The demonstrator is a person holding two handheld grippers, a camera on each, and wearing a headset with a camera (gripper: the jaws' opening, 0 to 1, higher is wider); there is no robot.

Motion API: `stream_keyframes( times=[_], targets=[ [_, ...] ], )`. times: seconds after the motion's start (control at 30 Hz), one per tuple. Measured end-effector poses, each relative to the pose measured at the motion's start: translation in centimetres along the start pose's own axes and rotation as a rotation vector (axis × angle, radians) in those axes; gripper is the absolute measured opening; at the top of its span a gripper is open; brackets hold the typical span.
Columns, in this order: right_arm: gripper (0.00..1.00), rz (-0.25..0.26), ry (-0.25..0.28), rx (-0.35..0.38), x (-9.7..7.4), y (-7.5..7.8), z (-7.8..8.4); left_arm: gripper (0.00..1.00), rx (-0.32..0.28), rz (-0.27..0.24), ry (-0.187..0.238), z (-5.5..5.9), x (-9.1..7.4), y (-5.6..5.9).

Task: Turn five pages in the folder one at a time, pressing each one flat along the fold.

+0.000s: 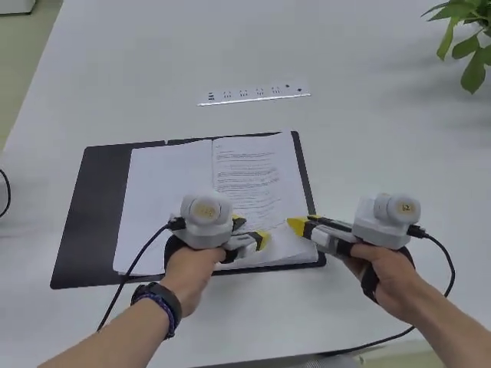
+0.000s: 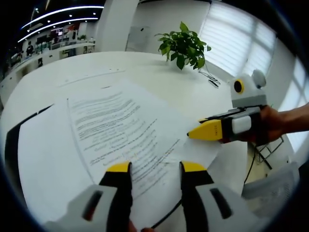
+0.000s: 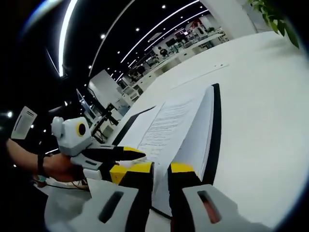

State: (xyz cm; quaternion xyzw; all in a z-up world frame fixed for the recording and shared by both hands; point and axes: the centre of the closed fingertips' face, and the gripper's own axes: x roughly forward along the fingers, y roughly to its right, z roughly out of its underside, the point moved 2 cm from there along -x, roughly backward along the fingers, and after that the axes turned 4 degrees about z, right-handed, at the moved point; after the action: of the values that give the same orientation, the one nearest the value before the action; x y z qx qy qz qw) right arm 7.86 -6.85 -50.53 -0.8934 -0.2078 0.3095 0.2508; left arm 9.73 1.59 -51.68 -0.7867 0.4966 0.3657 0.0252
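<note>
presently, folder (image 1: 92, 230) open on counter (image 1: 368, 123); left hand-held gripper (image 2: 154, 166) wide, empty, above right page (image 1: 253, 180); right hand-held gripper (image 3: 160, 168) nearly closed at its corner, hold unclear; risk: a deep pinch lifting several sheets together

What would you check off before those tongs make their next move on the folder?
1. Folder open on the table: ok.
2. Left tongs open above the printed page: ok.
3. Right tongs at that page's right edge: ok.
4. Right tongs gripping a single sheet: cannot tell.
5. Left tongs' cable off the blank page: not ok, it crosses it.
</note>
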Motion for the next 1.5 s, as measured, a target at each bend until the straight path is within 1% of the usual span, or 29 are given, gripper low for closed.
stream_keyframes(
  times=[0.13,0.2,0.3,0.43,0.5,0.53,0.57,0.63,0.7,0.73,0.83,0.9,0.97,1.03,1.17,1.23,1.3,1.5],
  targets=[
    [0.05,0.002,-0.005,-0.006,-0.2,-0.5,0.4,0.46,-0.001,-0.009,-0.001,0.3,-1.2,0.4],
    [0.02,0.000,-0.001,-0.003,-0.2,-0.7,0.3,0.47,0.004,-0.014,0.006,0.4,-1.8,0.5],
    [0.00,-0.001,0.008,0.002,-0.2,-1.0,0.1,0.50,0.021,-0.027,0.003,0.7,-2.8,0.6],
    [0.00,-0.004,0.018,0.003,-0.2,-1.4,-0.3,0.52,0.010,-0.045,0.014,0.8,-4.2,0.5],
    [0.00,-0.006,0.025,0.005,-0.3,-1.7,-0.6,0.54,0.001,-0.065,0.026,0.8,-5.2,0.3],
    [0.00,-0.007,0.026,0.004,-0.2,-1.8,-0.7,0.54,-0.015,-0.070,0.043,0.6,-5.8,0.2],
    [0.00,-0.010,0.027,-0.001,-0.2,-2.1,-0.8,0.55,-0.010,-0.068,0.042,0.6,-6.1,0.1],
    [0.00,-0.016,0.036,-0.002,-0.2,-2.3,-1.2,0.56,0.010,-0.087,0.033,0.6,-6.9,-0.2],
    [0.00,-0.020,0.047,0.002,-0.2,-2.8,-1.6,0.57,0.006,-0.097,0.035,0.6,-7.8,-0.6],
    [0.00,-0.021,0.051,0.004,-0.1,-3.0,-1.7,0.58,-0.006,-0.116,0.034,0.7,-8.5,-1.0],
    [0.00,-0.026,0.073,0.021,-0.1,-3.5,-2.2,0.59,-0.011,-0.140,0.047,0.8,-10.0,-1.6],
    [0.00,-0.029,0.079,0.025,0.0,-3.9,-2.4,0.59,-0.021,-0.156,0.063,0.9,-10.9,-1.9],
    [0.00,-0.032,0.080,0.028,0.2,-4.2,-2.4,0.60,-0.025,-0.168,0.070,1.1,-11.7,-2.1],
    [0.00,-0.036,0.079,0.026,0.5,-4.6,-2.5,0.60,-0.028,-0.177,0.071,1.4,-12.3,-2.2],
    [0.00,-0.047,0.083,0.024,1.0,-5.8,-2.9,0.62,-0.039,-0.192,0.088,1.7,-13.4,-2.5],
    [0.00,-0.053,0.085,0.020,1.3,-6.3,-3.1,0.62,-0.047,-0.205,0.094,1.7,-13.9,-2.9],
    [0.00,-0.059,0.083,0.014,1.6,-6.8,-3.2,0.62,-0.049,-0.213,0.093,1.8,-14.3,-3.1],
    [0.00,-0.070,0.088,0.025,2.5,-8.1,-3.1,0.63,-0.064,-0.232,0.117,2.0,-15.9,-3.6]
  ],
)
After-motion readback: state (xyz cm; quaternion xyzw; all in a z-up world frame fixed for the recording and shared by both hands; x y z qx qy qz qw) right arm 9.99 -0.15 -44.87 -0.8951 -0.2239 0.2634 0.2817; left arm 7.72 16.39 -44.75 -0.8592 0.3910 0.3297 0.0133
